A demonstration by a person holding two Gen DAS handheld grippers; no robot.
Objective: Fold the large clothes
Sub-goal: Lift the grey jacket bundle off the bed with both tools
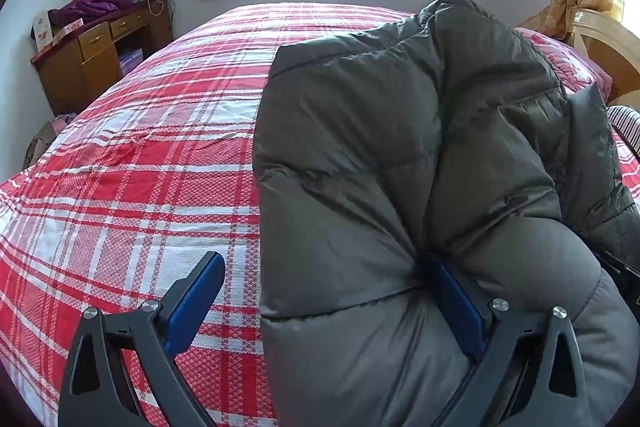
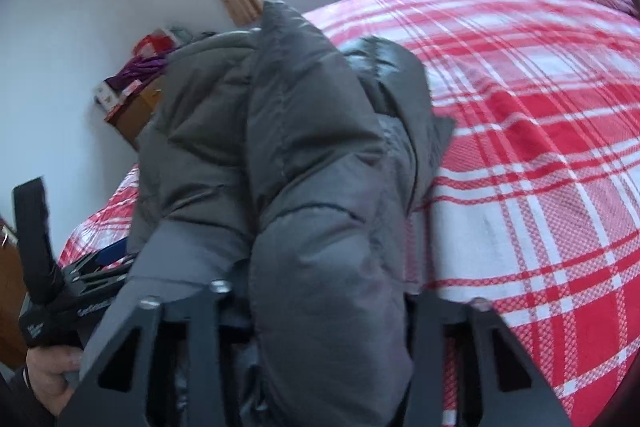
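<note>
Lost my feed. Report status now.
Left gripper open, one finger tucked into jacket. Right gripper shut on jacket. Bedspread ahead clear.

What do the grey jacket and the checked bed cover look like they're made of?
Grey jacket: likely thin nylon or polyester shell over puffy filling; soft sheen, stitched quilted panels that bulge.
Bed cover: looks like woven cotton, matte, with a fine red-and-white check weave and soft creases.

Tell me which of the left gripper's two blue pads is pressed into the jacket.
The right-hand pad, sunk in a fold of the grey jacket; the other pad hangs free over the plaid bedspread.
</note>
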